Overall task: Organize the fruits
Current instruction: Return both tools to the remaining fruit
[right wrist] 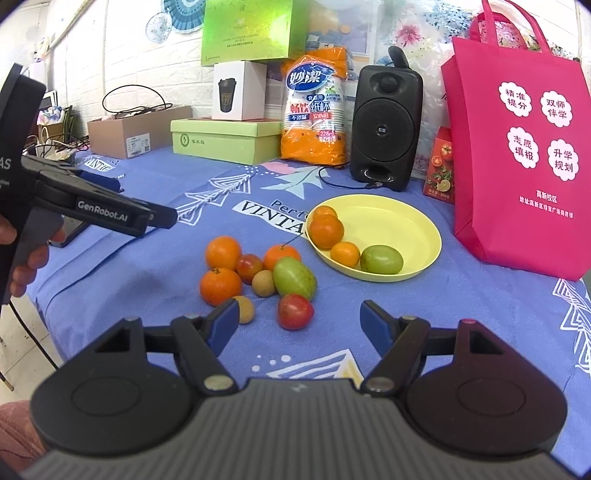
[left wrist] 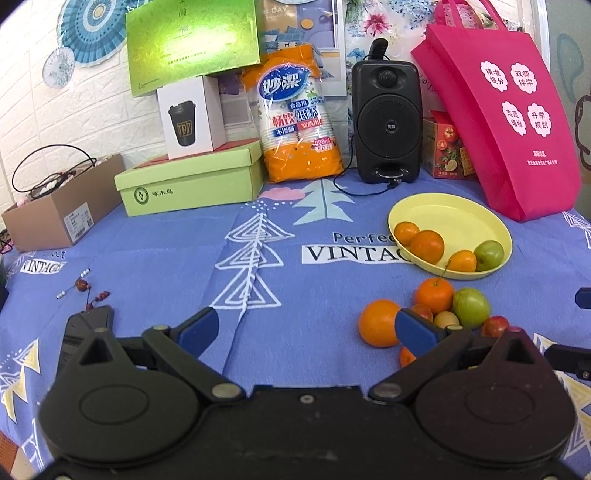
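Fruit sorting partly done.
Right gripper and left gripper, jaws apart and empty, are hovering near loose fruit pile; yellow plate is receiving fruit.

- We saw a white brick-pattern wall behind the table, hung with blue paper fans.
- A blue printed tablecloth covered the table.
- Pale floor tiles showed at the table's left edge.

Both wrist views face the yellow plate low, close.
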Demonstrator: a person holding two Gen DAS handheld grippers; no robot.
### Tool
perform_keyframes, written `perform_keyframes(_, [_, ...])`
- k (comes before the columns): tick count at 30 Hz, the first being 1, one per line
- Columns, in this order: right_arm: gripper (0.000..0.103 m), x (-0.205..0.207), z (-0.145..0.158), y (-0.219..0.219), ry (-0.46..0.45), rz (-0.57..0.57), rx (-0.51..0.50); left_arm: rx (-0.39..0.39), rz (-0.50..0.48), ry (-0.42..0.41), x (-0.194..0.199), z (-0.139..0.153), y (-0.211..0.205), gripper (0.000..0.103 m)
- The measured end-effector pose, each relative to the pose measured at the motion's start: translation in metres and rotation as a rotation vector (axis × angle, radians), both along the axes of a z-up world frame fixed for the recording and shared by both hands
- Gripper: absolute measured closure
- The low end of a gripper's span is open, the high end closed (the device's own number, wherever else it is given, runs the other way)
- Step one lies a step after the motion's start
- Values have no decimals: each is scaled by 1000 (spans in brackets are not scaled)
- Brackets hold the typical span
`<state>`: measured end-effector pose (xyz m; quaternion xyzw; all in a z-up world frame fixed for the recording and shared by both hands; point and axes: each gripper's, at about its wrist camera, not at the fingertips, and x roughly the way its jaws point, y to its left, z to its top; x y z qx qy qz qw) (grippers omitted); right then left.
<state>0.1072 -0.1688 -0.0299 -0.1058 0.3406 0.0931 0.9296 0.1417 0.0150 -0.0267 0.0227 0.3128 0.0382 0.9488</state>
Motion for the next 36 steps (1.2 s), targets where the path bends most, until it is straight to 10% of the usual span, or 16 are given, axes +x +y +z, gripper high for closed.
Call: perform_keyframes(36, [51,53,-54,-7,148,47,-31,-36,-190,145,35,-70,-33,5])
